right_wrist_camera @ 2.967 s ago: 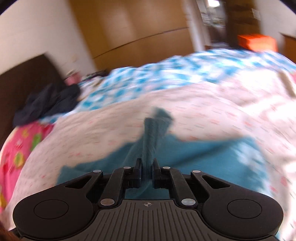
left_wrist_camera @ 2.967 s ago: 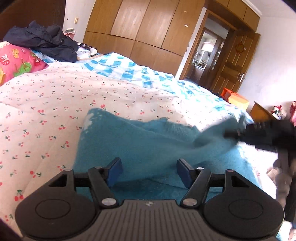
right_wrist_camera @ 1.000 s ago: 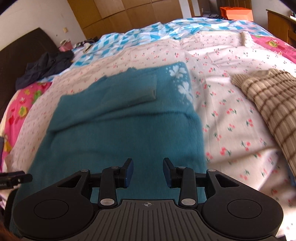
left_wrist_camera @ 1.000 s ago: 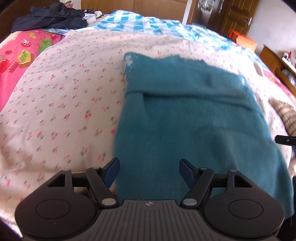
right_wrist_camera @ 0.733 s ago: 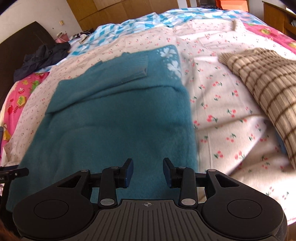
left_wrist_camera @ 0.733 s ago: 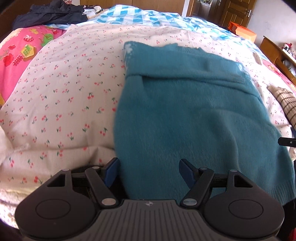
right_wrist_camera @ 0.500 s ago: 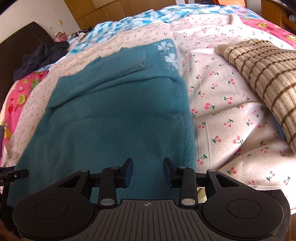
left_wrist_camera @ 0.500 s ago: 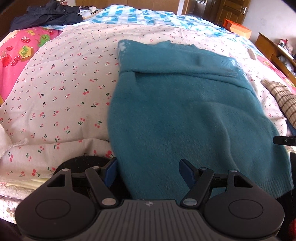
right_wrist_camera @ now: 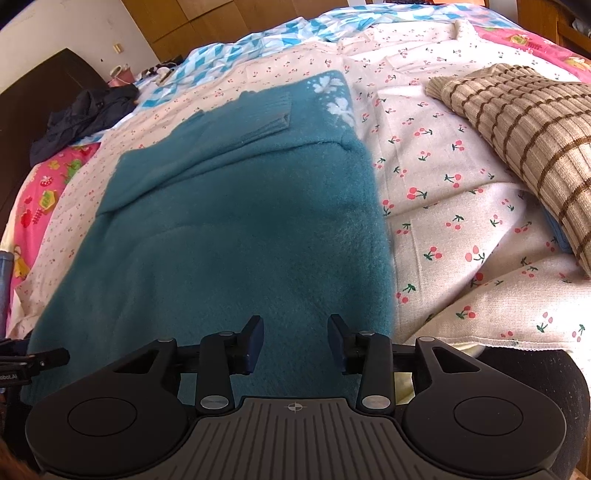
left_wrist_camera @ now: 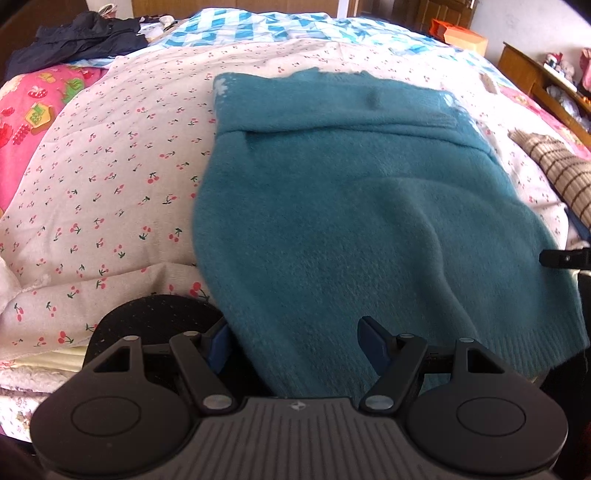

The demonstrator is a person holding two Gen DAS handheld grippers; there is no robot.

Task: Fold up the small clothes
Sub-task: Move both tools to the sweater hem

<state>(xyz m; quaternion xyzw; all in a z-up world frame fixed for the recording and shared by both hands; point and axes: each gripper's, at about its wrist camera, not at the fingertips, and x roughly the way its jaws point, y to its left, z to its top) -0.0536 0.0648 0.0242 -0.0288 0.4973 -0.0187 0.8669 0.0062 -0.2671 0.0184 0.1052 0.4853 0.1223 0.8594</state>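
A teal fuzzy sweater lies flat on the cherry-print quilt, sleeves folded across its far part, hem hanging over the bed's near edge. It also shows in the right wrist view, with white flowers near its far right corner. My left gripper is open and empty at the hem's left part. My right gripper is open and empty at the hem's right part.
A beige brown-striped knit lies on the quilt right of the sweater. Dark clothes are heaped at the far left by a pink blanket. A blue checked cover lies behind. Wooden furniture stands far right.
The right gripper has let go of the sleeve, which now lies folded across the sweater. Both grippers have pulled back toward the bed's near edge to the hem.
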